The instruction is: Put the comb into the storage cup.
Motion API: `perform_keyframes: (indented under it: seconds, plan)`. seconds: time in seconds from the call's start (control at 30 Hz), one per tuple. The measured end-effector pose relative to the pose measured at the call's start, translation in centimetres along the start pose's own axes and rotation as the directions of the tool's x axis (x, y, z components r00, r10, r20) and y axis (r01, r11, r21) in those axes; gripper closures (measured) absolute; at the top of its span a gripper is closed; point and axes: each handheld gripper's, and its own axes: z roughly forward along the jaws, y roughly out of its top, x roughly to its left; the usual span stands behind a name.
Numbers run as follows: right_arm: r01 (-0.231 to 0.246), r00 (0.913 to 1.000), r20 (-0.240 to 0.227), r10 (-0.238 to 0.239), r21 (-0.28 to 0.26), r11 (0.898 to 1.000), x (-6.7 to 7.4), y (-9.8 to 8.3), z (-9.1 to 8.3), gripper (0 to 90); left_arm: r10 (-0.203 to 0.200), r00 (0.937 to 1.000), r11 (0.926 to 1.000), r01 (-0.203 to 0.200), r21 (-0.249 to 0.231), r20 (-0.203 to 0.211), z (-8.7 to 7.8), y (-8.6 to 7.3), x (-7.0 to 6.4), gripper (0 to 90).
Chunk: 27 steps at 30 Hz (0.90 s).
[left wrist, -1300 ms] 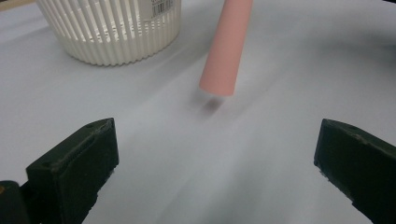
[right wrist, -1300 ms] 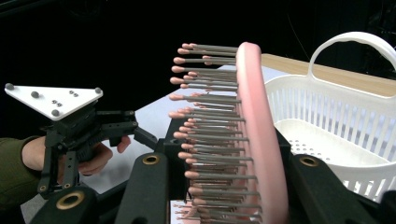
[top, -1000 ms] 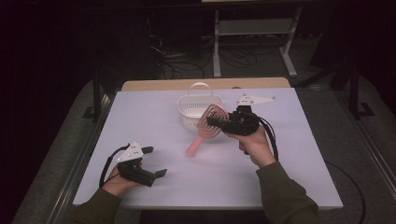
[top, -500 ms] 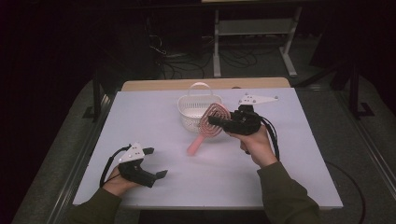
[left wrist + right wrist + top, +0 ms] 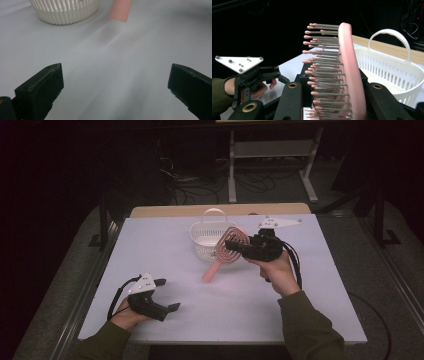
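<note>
Now, high view: right tool (image 5: 235,245) clamped on the pink hairbrush (image 5: 227,251) by its head, handle slanting down toward the counter (image 5: 300,320) centre, head just beside the white basket (image 5: 212,237) near the far edge; left tool (image 5: 167,295) idle at the near left corner. Left gripper view: jaws wide, nothing betw them, white counter ahead. Right gripper view: brush upright in jaws, basket just behind, dark room
</note>
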Motion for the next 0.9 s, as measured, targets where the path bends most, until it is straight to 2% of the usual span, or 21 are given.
perform_keyframes:
  seconds: [0.43, 0.9]
  plan:
    - [0.005, 1.0000, -0.003, -0.005, -0.027, 1.000, -0.2, 2.1, -0.4, 62.6, 0.004, 0.9999, 1.0000, -0.004, 0.003, 0.011, -0.1, -0.1, 0.0, 0.2]
    - [0.016, 0.9999, -0.005, -0.016, -0.058, 0.998, -0.3, 4.4, -0.9, 62.6, -0.013, 0.9999, 0.9999, 0.013, -0.001, 0.008, -0.1, 0.0, 0.0, 0.2]
